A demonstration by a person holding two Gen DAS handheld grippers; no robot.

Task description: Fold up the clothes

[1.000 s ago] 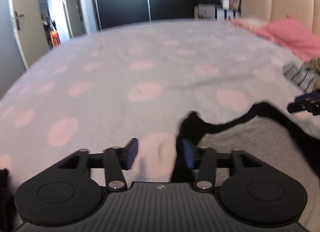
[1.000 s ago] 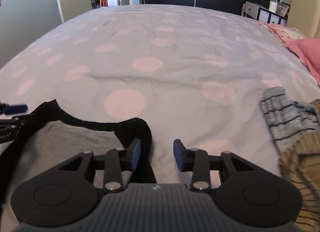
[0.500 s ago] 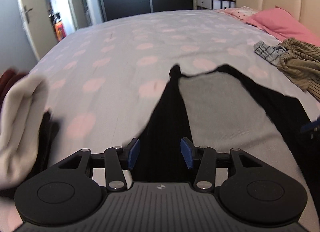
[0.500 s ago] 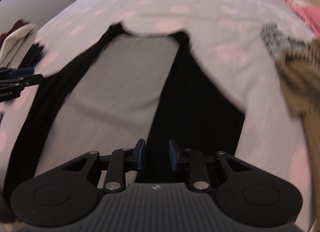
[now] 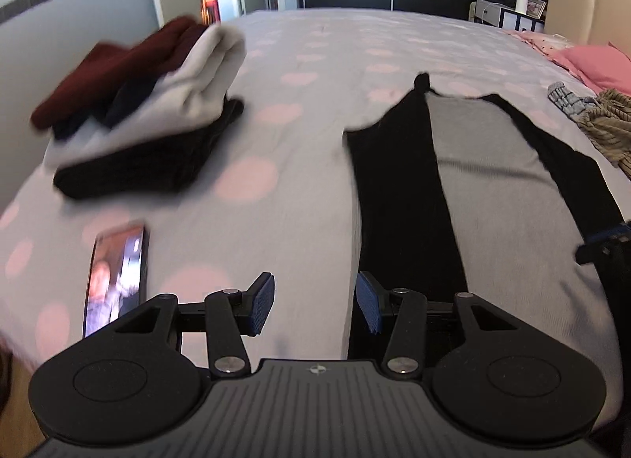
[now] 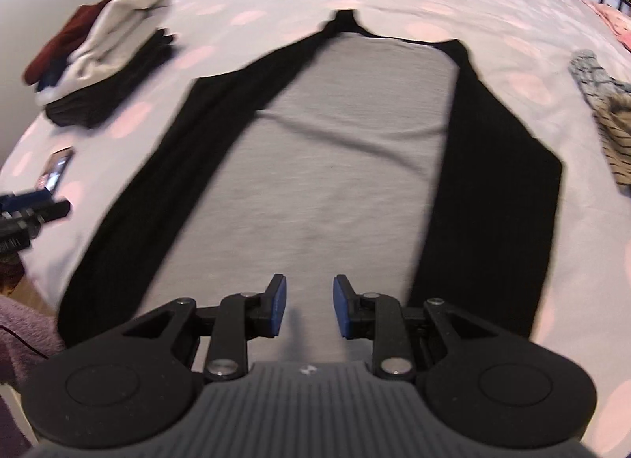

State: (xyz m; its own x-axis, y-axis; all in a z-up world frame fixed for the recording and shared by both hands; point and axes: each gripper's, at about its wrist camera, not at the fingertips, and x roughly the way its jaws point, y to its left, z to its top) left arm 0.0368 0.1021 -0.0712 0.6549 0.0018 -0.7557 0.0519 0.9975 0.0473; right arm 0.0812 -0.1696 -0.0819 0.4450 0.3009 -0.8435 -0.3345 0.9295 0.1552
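Laying out the grey-and-black knit top (image 6: 335, 150); left gripper (image 5: 311, 308) and right gripper (image 6: 305, 306) both part-open, empty. Next: pinch a sleeve, fold inward.

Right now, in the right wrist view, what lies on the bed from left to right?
Phone → folded pile → grey-and-black shirt → striped clothes.

Folded pile (image 5: 150, 111) motion-blurred; phone (image 5: 116, 276) screen unreadable; striped clothes (image 6: 615, 118) cut off at edge.
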